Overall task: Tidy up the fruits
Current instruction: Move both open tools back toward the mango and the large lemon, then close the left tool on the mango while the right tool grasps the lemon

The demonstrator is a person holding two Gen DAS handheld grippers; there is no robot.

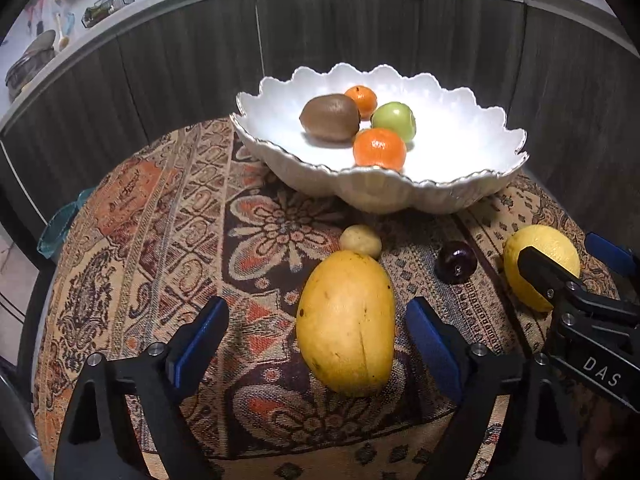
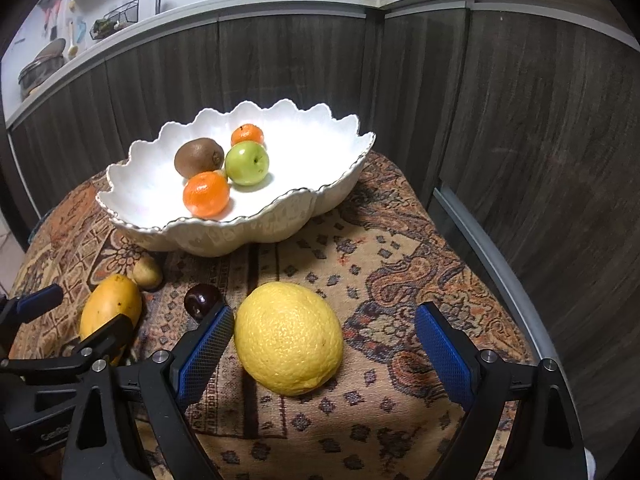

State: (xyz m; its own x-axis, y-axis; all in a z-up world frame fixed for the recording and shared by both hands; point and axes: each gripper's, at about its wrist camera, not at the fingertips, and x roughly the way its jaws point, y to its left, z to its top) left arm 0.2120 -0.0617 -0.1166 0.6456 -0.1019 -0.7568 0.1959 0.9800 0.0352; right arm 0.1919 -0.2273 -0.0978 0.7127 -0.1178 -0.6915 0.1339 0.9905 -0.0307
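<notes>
A yellow mango lies on the patterned cloth between the fingers of my left gripper. Its blue pads stand clear of the mango on both sides, so it is open. To the right, a large lemon sits between the fingers of my right gripper, also open; the left pad is close to the lemon and the right pad is well apart. Behind them stands a white scalloped bowl holding a kiwi, a green apple and two tangerines.
A small pale yellow fruit and a dark plum lie on the cloth between the bowl and the grippers. Dark wooden cabinet fronts rise close behind and to the right of the small table.
</notes>
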